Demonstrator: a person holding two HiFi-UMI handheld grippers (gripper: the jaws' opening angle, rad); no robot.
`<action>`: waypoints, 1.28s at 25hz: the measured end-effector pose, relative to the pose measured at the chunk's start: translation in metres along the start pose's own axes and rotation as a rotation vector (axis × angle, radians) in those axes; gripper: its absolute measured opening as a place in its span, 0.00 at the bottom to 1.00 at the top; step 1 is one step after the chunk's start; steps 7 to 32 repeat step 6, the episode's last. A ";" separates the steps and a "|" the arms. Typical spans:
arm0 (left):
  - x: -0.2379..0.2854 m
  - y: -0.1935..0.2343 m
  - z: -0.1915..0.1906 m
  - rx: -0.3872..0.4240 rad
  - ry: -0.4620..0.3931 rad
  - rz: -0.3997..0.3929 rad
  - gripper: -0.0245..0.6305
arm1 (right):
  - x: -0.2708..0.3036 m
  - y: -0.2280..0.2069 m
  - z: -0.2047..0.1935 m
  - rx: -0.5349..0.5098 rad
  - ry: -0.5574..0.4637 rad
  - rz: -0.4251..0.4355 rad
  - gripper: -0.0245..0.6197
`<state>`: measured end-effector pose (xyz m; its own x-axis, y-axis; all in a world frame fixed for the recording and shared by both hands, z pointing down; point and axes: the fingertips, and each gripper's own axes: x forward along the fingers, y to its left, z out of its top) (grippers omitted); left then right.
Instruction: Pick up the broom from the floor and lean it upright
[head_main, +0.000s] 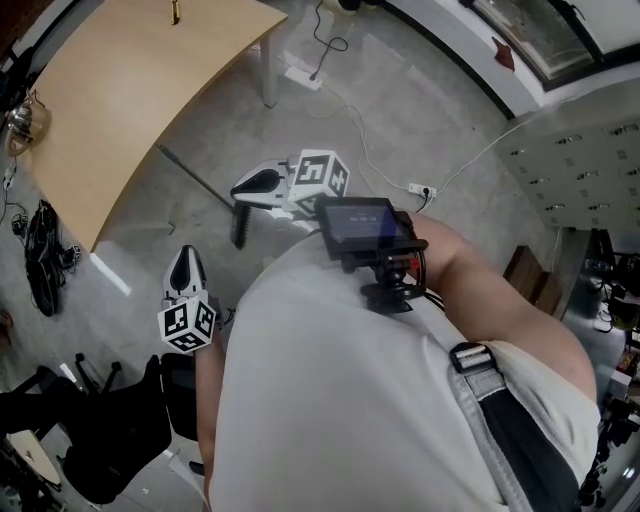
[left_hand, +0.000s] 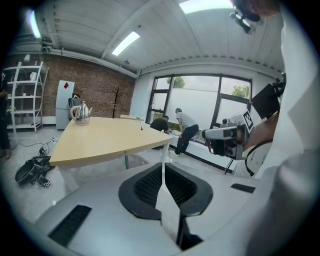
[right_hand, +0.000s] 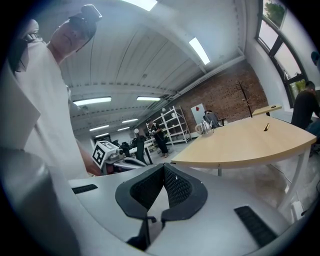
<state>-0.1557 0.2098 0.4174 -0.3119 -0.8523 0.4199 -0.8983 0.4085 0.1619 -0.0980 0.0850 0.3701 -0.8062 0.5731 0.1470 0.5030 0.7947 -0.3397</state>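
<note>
A thin grey broom handle (head_main: 195, 176) lies slanted on the floor beside the table. Its near end runs under my right gripper (head_main: 238, 190), where a short dark piece (head_main: 238, 228) shows; the brush end is hidden. My right gripper (right_hand: 163, 167) is shut, pads together, with nothing between them and no broom showing in its own view. My left gripper (head_main: 184, 255) hovers lower left of it, apart from the handle. In its own view my left gripper (left_hand: 163, 165) is shut and empty, and the right gripper (left_hand: 227, 140) is visible off to the right.
A curved wooden table (head_main: 130, 90) on white legs (head_main: 268, 75) fills the upper left, with a kettle (left_hand: 81, 112) on it. Power strips and cables (head_main: 420, 190) trail over the floor. A black bundle (head_main: 45, 255) and black chair (head_main: 110, 430) sit at left. People (left_hand: 185, 130) stand by the window.
</note>
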 end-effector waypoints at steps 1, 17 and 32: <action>0.000 0.000 0.000 0.002 -0.001 -0.002 0.07 | 0.000 0.000 0.000 -0.002 0.001 0.000 0.06; 0.002 -0.006 -0.002 -0.004 0.001 -0.008 0.07 | -0.003 0.001 -0.003 -0.009 0.013 0.004 0.06; 0.002 -0.006 -0.002 -0.004 0.001 -0.008 0.07 | -0.003 0.001 -0.003 -0.009 0.013 0.004 0.06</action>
